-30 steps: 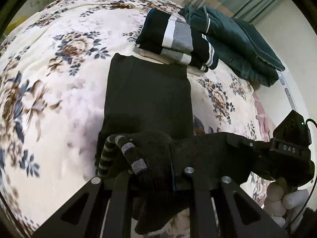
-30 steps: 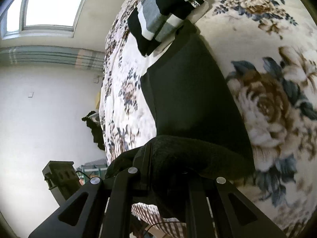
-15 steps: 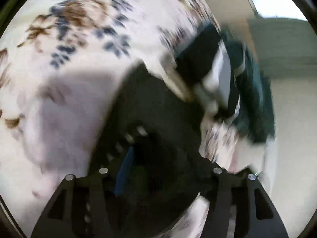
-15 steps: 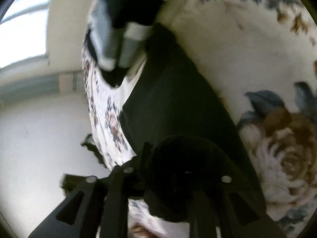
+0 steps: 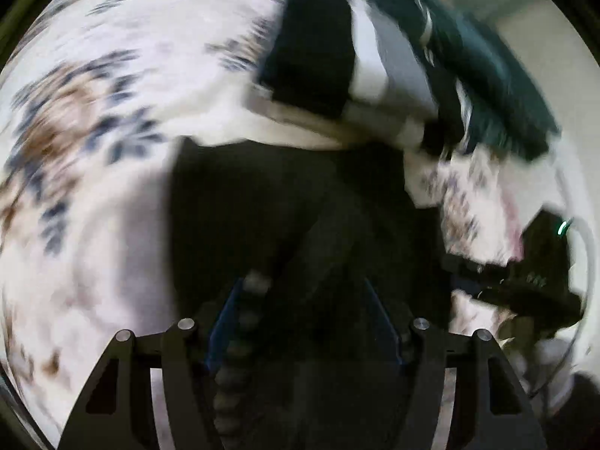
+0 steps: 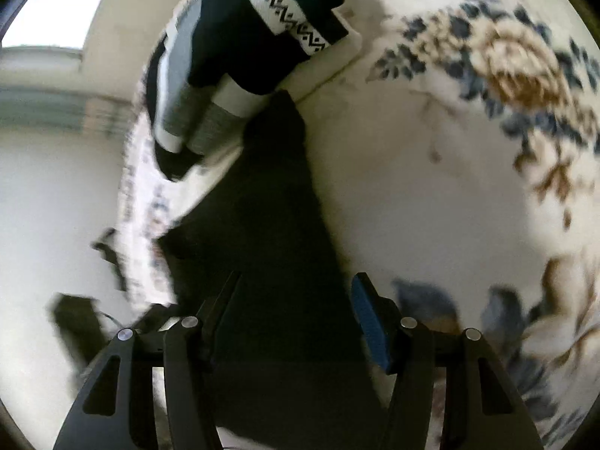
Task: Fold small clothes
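Note:
A black garment [image 5: 262, 206] lies folded on the floral bedspread [image 5: 93, 150], its striped grey cuff [image 5: 251, 288] near my left gripper [image 5: 303, 315]. That gripper's jaws are opening; the cloth lies between the blue pads without being pinched. The view is blurred. In the right wrist view the same black garment [image 6: 262, 225] runs under my right gripper [image 6: 296, 307], whose jaws are also opening, with dark cloth between them and the pads clear of it. The right gripper [image 5: 540, 281] also shows at the right edge of the left view.
A folded black, grey and white striped piece [image 5: 337, 56] [image 6: 225, 56] sits just beyond the black garment, with a dark green garment [image 5: 487, 75] behind it. The floral bedspread [image 6: 431, 187] stretches to the right. A wall and window lie past the bed's edge.
Both grippers were shut on a fold of black cloth a second ago. They moved forward and down toward the striped stack, and their jaws have since spread and let go of the cloth.

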`<state>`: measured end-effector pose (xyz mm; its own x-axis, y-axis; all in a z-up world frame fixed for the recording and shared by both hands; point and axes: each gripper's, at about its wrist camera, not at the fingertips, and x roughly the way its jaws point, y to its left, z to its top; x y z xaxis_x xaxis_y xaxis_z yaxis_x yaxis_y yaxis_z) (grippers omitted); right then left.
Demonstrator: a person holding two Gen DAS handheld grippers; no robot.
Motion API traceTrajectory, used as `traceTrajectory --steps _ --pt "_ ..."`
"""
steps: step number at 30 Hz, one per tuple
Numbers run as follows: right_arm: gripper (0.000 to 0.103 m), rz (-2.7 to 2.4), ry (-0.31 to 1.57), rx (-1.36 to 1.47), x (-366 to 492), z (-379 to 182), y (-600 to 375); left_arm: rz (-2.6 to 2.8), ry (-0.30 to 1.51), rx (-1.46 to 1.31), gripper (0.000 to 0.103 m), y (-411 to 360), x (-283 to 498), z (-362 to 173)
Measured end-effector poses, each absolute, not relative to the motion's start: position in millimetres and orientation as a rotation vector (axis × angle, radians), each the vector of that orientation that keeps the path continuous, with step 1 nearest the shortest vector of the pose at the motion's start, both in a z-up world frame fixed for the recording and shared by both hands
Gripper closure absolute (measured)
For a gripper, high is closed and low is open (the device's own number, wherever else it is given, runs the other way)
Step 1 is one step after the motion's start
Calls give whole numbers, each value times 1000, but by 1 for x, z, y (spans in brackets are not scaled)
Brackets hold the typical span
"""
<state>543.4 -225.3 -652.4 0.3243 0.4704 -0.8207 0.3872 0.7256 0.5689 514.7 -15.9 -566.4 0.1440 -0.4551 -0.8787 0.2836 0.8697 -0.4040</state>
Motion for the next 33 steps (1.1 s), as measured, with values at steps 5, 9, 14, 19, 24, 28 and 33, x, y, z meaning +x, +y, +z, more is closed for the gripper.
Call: traceTrajectory --steps 5,9,14,19,24,28,33 --pt "95 95 1262 726 561 -656 -211 -498 1253 -40 85 -23 518 -563" --pt "96 111 1195 684 559 -632 -202 -515 1248 -234 93 17 511 -554" --pt "96 136 1162 703 562 -614 -195 -480 1233 -345 93 36 521 -544" --pt "96 69 1122 735 597 -602 -209 -483 1225 -359 93 14 570 -546" --pt "95 7 1382 713 646 -653 -213 -447 1369 -425 63 18 590 -583" --pt "61 48 1347 752 627 -640 -230 -451 1283 -599 35 60 555 -559" --pt "27 146 1342 897 570 -639 -268 -388 1170 -777 28 115 469 -533"
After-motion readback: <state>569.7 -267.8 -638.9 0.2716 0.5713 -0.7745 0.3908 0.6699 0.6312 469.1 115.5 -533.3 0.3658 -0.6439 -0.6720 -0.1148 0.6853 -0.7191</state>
